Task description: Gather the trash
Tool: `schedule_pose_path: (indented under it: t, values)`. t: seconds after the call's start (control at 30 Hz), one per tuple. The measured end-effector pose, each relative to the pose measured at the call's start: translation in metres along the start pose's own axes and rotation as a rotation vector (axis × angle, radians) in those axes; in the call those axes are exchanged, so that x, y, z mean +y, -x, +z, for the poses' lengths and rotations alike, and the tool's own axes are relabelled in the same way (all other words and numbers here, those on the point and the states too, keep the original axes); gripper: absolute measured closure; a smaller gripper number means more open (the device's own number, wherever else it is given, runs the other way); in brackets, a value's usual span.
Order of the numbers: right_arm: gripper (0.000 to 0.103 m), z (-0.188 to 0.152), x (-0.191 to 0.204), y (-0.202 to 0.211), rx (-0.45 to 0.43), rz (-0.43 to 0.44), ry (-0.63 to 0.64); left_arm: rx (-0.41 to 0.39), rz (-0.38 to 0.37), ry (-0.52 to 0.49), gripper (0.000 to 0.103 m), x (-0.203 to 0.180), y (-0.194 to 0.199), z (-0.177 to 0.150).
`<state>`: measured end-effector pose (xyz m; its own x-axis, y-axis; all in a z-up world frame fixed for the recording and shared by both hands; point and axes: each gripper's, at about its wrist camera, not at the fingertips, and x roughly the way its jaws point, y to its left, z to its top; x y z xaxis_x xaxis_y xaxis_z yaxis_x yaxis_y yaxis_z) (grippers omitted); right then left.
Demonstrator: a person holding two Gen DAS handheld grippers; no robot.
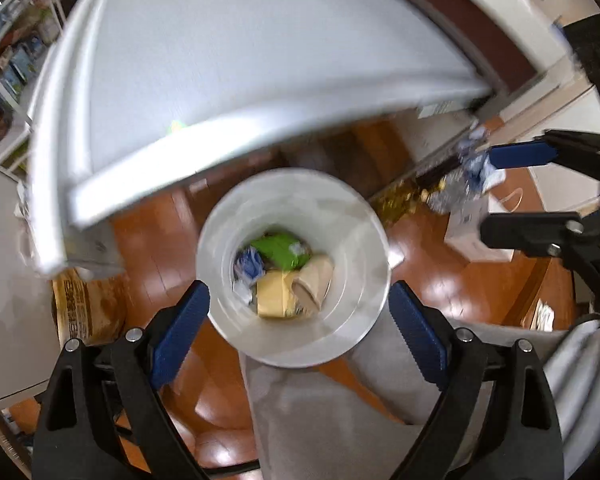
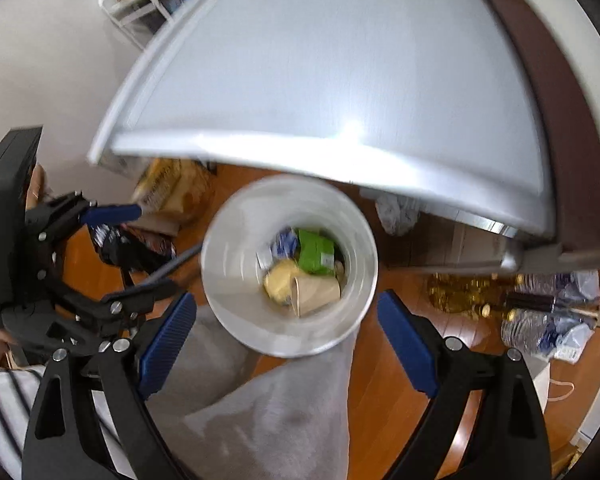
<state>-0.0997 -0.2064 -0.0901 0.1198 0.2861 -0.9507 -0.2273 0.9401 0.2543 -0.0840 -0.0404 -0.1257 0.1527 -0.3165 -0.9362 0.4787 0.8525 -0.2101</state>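
Glossy orange-brown wooden floor (image 1: 172, 240) spreads under everything, and on it, just off the edge of a pale grey table (image 2: 340, 80), stands a white trash bin (image 1: 364, 248) seen straight down its mouth. At its bottom lies the collected trash: a green carton (image 2: 316, 254), a yellow wrapper (image 2: 278, 278), a tan paper cup (image 2: 316, 290) tipped on its side and a crumpled blue-and-white wrapper (image 1: 249, 266), all touching one another. Directly above the bin hangs the left gripper (image 1: 300, 332), its blue-padded jaws spread wide to either side of the rim with nothing between them. Beside it the right gripper (image 2: 286, 344) also points down over the bin, jaws equally wide apart and empty; in the left wrist view it shows at the right edge, near some crumpled blue-and-white litter (image 1: 474, 164) whose contact with the pad cannot be told through the blur. Grey trouser legs (image 2: 284, 408) of the person reach to the bin's near side, and a striped sleeve (image 2: 4, 404) shows at the lower left. Farther out on the floor lie crushed clear plastic bottles (image 2: 548, 320), something gold and shiny (image 2: 456, 292), a yellow-brown printed bag (image 2: 168, 192) under the table edge, and a white wire shelf (image 1: 8, 64) stands against the wall.
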Motion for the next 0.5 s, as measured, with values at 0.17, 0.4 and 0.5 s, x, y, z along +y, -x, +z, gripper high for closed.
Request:
schedule_pose_path:
  t: [0.17, 0.4, 0.5]
  values:
    - [0.007, 0.027, 0.003, 0.040, -0.174, -0.009, -0.003, -0.178, 0.076, 0.038, 0.004, 0.012, 0.054, 0.020]
    - [0.005, 0.068, -0.010, 0.063, -0.410, -0.016, -0.030, -0.365, 0.159, 0.235, 0.002, 0.056, 0.088, 0.048]
    - [0.005, 0.080, -0.012, 0.063, -0.464, -0.053, -0.021, -0.404, 0.197, 0.292, 0.002, 0.069, 0.093, 0.051]
